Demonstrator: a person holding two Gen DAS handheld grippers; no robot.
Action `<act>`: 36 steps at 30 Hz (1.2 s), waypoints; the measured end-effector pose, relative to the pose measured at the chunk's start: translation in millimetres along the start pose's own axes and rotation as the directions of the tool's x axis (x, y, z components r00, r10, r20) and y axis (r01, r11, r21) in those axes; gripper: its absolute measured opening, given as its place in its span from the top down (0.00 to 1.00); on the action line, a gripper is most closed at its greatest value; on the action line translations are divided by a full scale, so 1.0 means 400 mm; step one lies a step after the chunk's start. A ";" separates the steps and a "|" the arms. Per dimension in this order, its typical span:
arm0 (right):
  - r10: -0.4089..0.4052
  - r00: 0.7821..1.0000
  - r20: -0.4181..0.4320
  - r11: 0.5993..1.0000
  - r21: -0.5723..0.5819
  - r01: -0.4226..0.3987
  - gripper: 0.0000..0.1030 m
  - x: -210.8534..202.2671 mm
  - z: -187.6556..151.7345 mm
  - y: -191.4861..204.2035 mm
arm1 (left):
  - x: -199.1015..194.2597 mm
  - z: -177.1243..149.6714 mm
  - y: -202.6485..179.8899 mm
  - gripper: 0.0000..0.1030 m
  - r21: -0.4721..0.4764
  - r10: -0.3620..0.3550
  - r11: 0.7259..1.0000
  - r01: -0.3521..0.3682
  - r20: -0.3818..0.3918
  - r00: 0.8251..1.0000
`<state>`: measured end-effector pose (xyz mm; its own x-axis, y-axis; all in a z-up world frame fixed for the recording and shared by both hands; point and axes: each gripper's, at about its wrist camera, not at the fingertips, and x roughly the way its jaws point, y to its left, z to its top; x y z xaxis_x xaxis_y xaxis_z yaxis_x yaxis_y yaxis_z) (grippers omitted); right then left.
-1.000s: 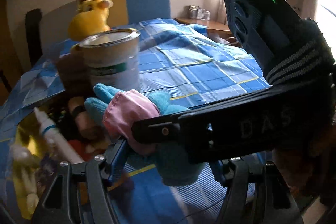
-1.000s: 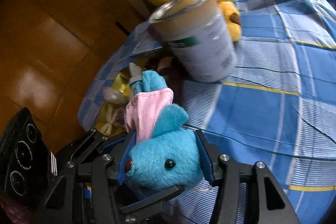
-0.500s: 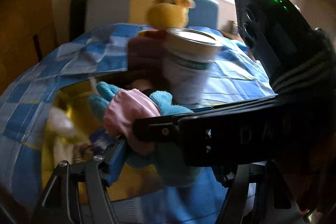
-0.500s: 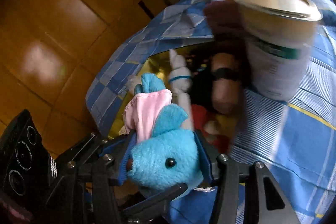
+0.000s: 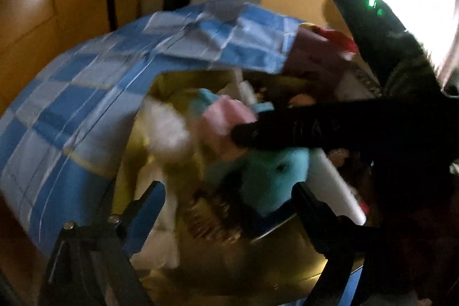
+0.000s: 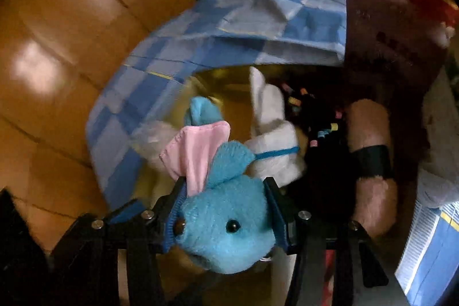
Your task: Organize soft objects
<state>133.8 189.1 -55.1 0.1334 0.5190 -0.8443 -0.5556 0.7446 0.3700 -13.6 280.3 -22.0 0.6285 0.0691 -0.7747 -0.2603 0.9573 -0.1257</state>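
My right gripper (image 6: pixel 226 208) is shut on a blue plush animal (image 6: pixel 226 231) in a pink dress (image 6: pixel 198 145), gripped by its head and held over a gold box (image 6: pixel 226 79). The toy also shows, blurred, in the left wrist view (image 5: pixel 272 177), under the black body of the right gripper (image 5: pixel 344 128). My left gripper (image 5: pixel 226 208) is open and empty, just off the toy, above the box (image 5: pixel 281 257). Inside the box lie a white plush rabbit (image 6: pixel 272 142) and a brown plush with a black band (image 6: pixel 373 157).
A blue checked cloth (image 6: pixel 258 27) covers the table and is folded up behind the box. A dark brown plush with a red cap (image 6: pixel 396 27) sits at the box's far right. Wooden floor (image 6: pixel 57 48) lies to the left.
Both grippers have swung left, from above the cloth and can to over the gold box. The left gripper has opened and let go of the toy; the right still holds it.
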 end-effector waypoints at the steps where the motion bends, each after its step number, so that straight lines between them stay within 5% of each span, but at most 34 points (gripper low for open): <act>1: 0.003 1.000 -0.002 1.000 0.019 -0.003 0.49 0.009 0.002 -0.009 | -0.002 -0.009 0.016 0.10 -0.021 0.005 1.000 -0.005 -0.001 1.000; 9: 0.047 0.999 -0.004 0.997 0.068 -0.046 0.40 0.008 -0.010 -0.037 | -0.050 -0.036 0.058 0.04 -0.106 0.042 0.994 -0.038 0.036 0.998; 21: -0.043 0.992 0.122 0.999 0.004 0.043 0.32 -0.082 -0.052 -0.006 | -0.109 -0.025 0.027 0.00 -0.106 0.106 0.990 -0.097 0.085 0.991; 30: -0.143 0.965 0.221 0.988 -0.025 0.152 0.32 -0.168 -0.124 0.000 | -0.139 -0.049 -0.005 0.00 -0.088 0.112 0.991 -0.102 0.113 0.987; 36: -0.248 0.928 0.279 0.966 0.003 0.257 0.32 -0.206 -0.185 -0.018 | -0.163 -0.056 -0.020 0.00 -0.095 0.122 0.989 -0.109 0.138 0.983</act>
<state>66.1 110.0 -16.9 0.4901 0.4141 -0.7670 -0.5003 0.8542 0.1415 -69.0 261.9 15.6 0.6869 0.2232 -0.6916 -0.3960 0.9129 -0.0987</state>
